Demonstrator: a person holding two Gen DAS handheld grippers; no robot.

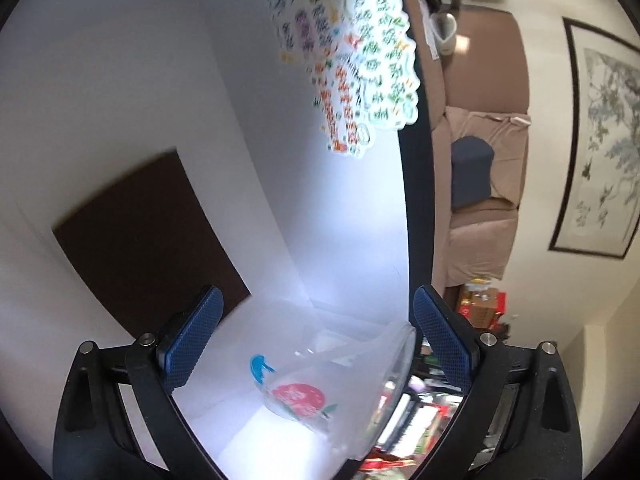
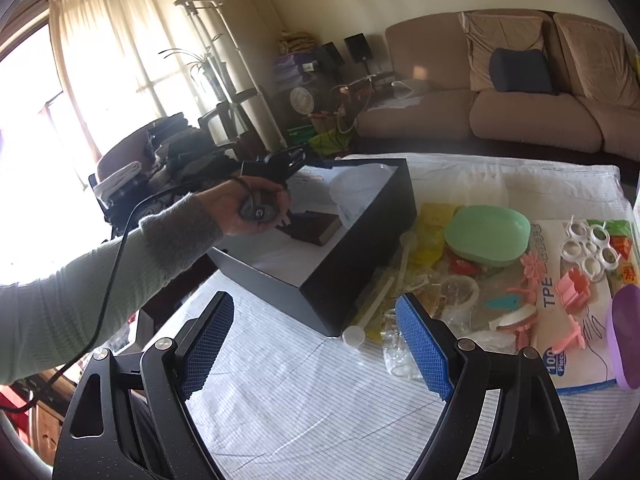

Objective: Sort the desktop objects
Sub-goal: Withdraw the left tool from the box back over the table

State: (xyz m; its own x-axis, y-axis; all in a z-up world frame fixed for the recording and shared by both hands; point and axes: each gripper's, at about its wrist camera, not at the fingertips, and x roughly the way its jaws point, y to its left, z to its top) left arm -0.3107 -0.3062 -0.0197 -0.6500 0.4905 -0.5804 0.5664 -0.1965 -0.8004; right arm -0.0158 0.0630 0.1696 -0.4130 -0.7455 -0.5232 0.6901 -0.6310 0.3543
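At the right of the table, a white and blue packet (image 2: 560,280) reads "TPE" and, near its lower edge, "100".

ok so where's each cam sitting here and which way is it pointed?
Left wrist: on the left gripper, held over and aimed down into the black box; sees its white floor, a brown book, sticker sheets, a clear bag. Own body: only its open fingers.
Right wrist: on the right gripper, low over the white tablecloth, facing the box and a green case. Shows its open fingers, plus the left hand over the box.
Shared: box, book, sofa.
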